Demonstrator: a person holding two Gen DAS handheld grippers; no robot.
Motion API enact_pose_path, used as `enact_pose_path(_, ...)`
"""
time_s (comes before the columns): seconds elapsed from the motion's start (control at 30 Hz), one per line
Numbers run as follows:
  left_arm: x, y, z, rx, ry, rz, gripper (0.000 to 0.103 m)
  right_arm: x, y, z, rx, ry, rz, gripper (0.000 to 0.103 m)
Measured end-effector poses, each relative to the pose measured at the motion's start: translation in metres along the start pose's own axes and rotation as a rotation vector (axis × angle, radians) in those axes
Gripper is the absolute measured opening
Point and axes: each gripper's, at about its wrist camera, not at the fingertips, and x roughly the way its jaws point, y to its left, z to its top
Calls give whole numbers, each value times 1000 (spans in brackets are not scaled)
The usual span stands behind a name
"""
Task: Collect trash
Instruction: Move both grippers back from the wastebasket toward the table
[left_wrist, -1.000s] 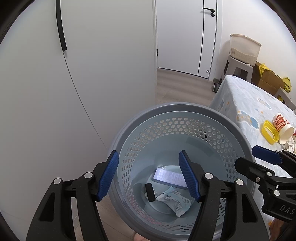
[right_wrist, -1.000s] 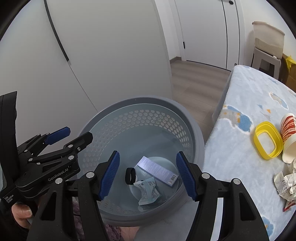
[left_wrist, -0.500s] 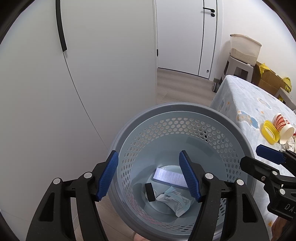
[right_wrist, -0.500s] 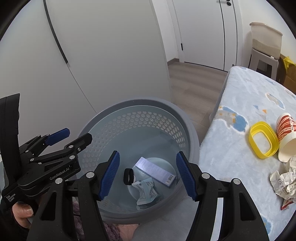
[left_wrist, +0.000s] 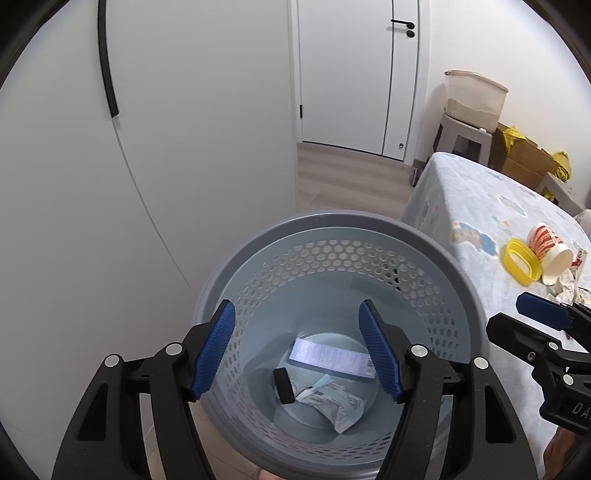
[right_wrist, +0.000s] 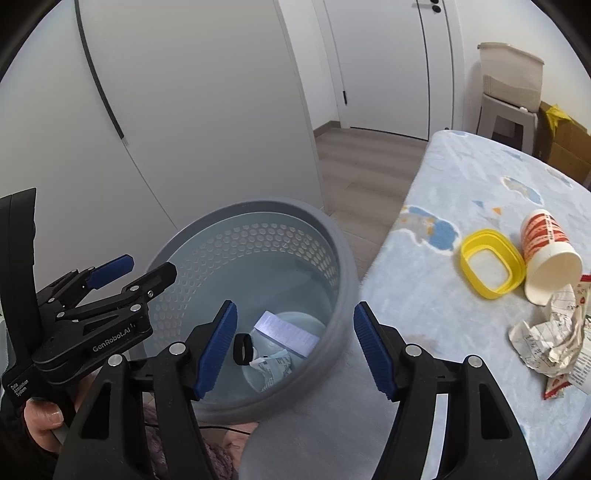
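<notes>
Since a second ago the right wrist view has slid rightward: bin (right_wrist: 258, 236) now sits further left in frame, more of the tabletop (right_wrist: 424, 295) shows, crumpled paper (right_wrist: 546, 339) fully in view. Left view barely changed. Both claws have widened a little.

Left claw (left_wrist: 297, 354) points steeply down over the bin (left_wrist: 332, 229), jaws opening, nothing between the pads. Right claw (right_wrist: 295, 347) also angled down, over the bin's right rim next to the tabletop edge, jaws opening, empty.

In the bin bottom: white box (left_wrist: 330, 356), black ring-like piece (left_wrist: 283, 386), crumpled wrapper (left_wrist: 332, 400).

On the tabletop, not yet collected: yellow lid (right_wrist: 491, 267), tipped paper cup (right_wrist: 546, 258) touching it, crumpled paper and a red-white wrapper (right_wrist: 554, 389) just beside.

Behind: white cabinet (left_wrist: 184, 129), door (left_wrist: 354, 74), stool (left_wrist: 465, 133) with tub on it, cardboard boxes (left_wrist: 524, 158).
</notes>
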Motion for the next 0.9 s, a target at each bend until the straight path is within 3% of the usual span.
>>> enact_pose_path(0.57,-27,-58,-1,60,-56,-117,73,-71,-74,-43,174,-47,-161,69)
enact_pose_path(0.9,-38,-98,-8,107,-59,-205,75,-116,-124,-52,243,-96,-271,72)
